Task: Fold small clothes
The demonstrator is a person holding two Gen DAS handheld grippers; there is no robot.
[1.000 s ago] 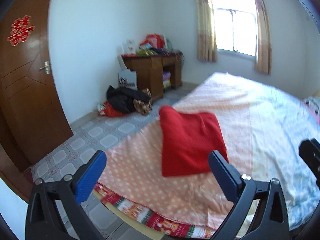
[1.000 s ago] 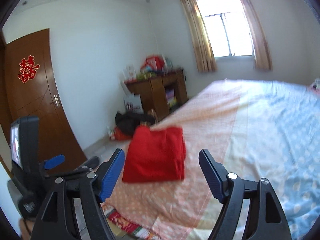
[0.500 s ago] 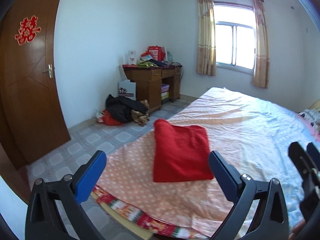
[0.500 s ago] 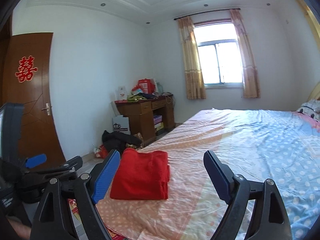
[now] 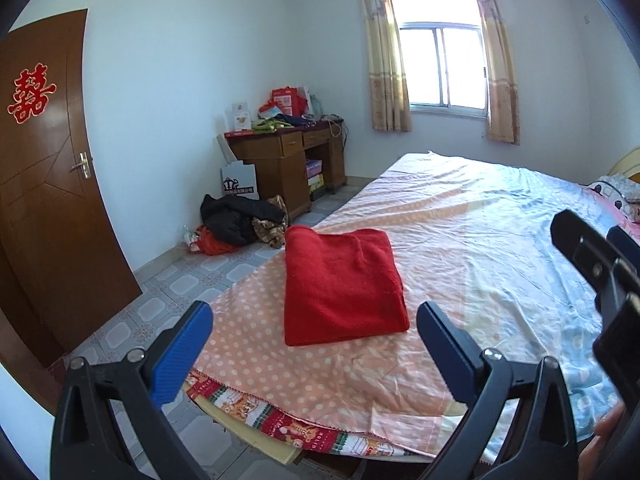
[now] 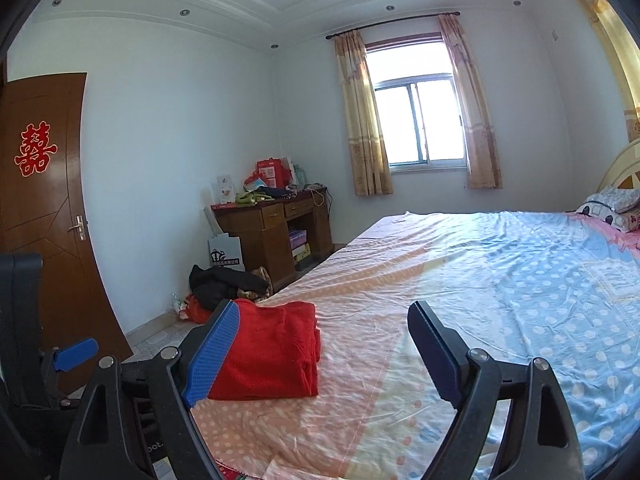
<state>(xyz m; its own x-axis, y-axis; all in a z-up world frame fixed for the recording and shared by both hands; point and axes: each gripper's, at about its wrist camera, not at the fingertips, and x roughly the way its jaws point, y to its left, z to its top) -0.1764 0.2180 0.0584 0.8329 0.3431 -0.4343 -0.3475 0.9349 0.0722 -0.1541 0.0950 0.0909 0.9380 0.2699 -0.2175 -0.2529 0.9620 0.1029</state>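
Room: white-walled bedroom; brown door (image 5: 44, 184) with a red paper character at left, curtained window (image 5: 440, 68) on the far wall.
Surface: bed (image 5: 500, 240) covered by a dotted sheet, peach on the near-left part, pale blue toward the right.
Garment: red folded garment (image 5: 342, 286) is laid flat on the peach part of the sheet, near the bed's left edge and foot corner; a neat rectangle with stacked layers seen at its right side in the right wrist view (image 6: 272, 348).
Left gripper (image 5: 314, 330): jaws are spread wide, nothing is held; the garment is seen just beyond the fingertips, centred between them, not touched.
Right gripper (image 6: 322, 340): jaws are spread wide, nothing is held; the garment is seen to the left, partly hidden behind the blue pad of the left finger (image 6: 212, 354); contact cannot be told.
Desk: wooden desk (image 5: 288, 164) stands against the far wall, cluttered with boxes and bags.
Floor: tiled floor (image 5: 168, 288) is seen left of the bed; a dark clothes pile (image 5: 236, 220) is heaped by the desk.
Pillows: patterned pillows (image 6: 612, 204) are seen at the headboard end, far right.
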